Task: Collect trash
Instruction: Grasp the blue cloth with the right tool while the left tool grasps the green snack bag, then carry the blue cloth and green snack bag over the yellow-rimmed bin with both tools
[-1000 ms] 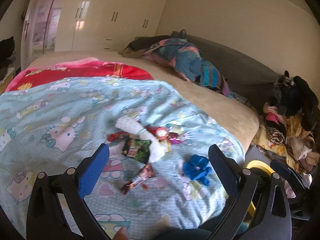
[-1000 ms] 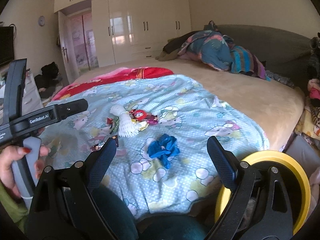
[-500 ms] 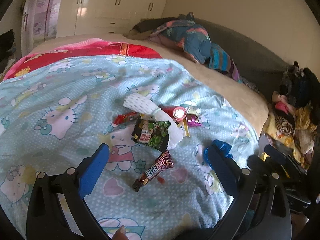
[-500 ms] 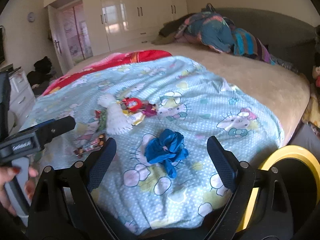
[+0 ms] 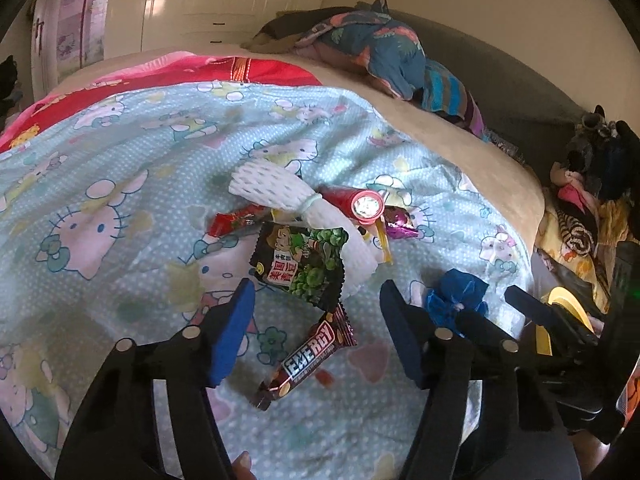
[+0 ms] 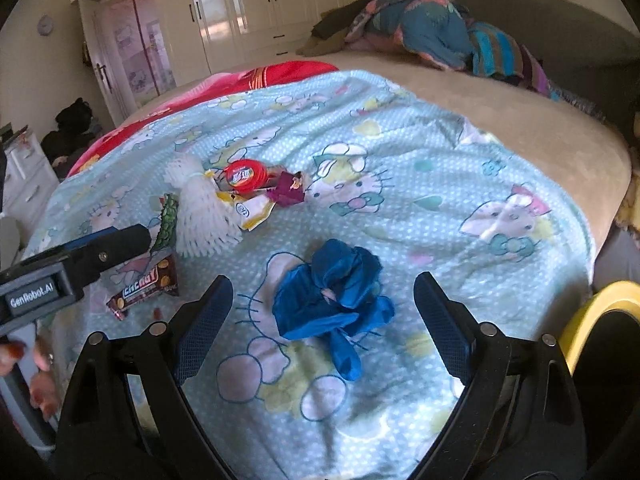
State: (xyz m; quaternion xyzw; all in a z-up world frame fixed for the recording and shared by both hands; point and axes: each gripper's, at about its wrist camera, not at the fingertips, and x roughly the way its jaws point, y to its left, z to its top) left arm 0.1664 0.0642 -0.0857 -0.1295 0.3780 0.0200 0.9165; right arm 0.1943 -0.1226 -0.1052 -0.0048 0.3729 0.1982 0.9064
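Left wrist view puts your left claw (image 5: 316, 320) over the trash pile on the bed: its jaws have just been closing in, yet they stand released, nothing pressed between the pads. The brown energy bar wrapper (image 5: 310, 356) lies between them, just ahead of the tips, and the green pea snack packet (image 5: 300, 262) sits just beyond. Farther out lie the white foam net (image 5: 276, 192), a red tube (image 5: 356, 202) and a purple candy wrapper (image 5: 400, 228).

Your right claw (image 6: 324, 320) is spread wide and empty, straddling the crumpled blue bag (image 6: 332, 300), which rests on the sheet between the jaws without touching either. Each claw seems lined up on its own piece, likely so both can be lifted at once.

To the right of that claw, the yellow rim of a bin (image 6: 596, 308) waits beside the bed, probably where the trash goes.

The trash sits on a soft, rumpled pale-blue cartoon-cat sheet (image 6: 440, 208), so wrappers may sink as you press. Beyond are cream wardrobes (image 6: 248, 4) and a heap of bedding (image 6: 432, 28).
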